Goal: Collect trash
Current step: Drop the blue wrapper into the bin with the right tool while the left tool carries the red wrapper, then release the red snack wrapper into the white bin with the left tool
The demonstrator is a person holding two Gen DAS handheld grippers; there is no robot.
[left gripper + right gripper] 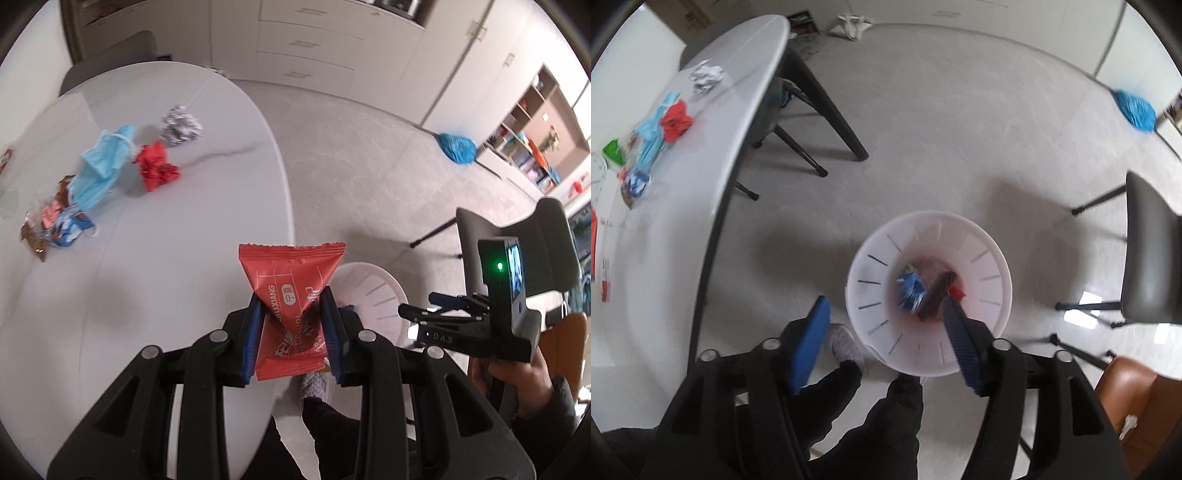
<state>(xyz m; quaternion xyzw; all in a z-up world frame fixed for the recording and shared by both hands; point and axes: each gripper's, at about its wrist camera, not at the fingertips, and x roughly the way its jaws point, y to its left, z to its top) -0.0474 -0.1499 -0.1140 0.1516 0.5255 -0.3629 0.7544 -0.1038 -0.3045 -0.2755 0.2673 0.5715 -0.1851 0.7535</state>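
My left gripper (291, 295) is shut on a red snack wrapper (291, 280) and holds it above the table's near edge. On the white table (155, 229) lie a blue face mask (101, 166), a crumpled red wrapper (157, 168), a foil ball (181, 125) and a heap of small wrappers (55, 225). A white bin (929, 291) stands on the floor with several wrappers in it; it also shows in the left wrist view (373, 295). My right gripper (886, 306) is open and empty above the bin.
Dark chairs stand by the table (798, 110) and at the right (1148, 254). A brown seat (1126, 391) is at the lower right. A blue bag (1137, 109) lies on the floor far off. My legs and a shoe (842, 343) are beside the bin.
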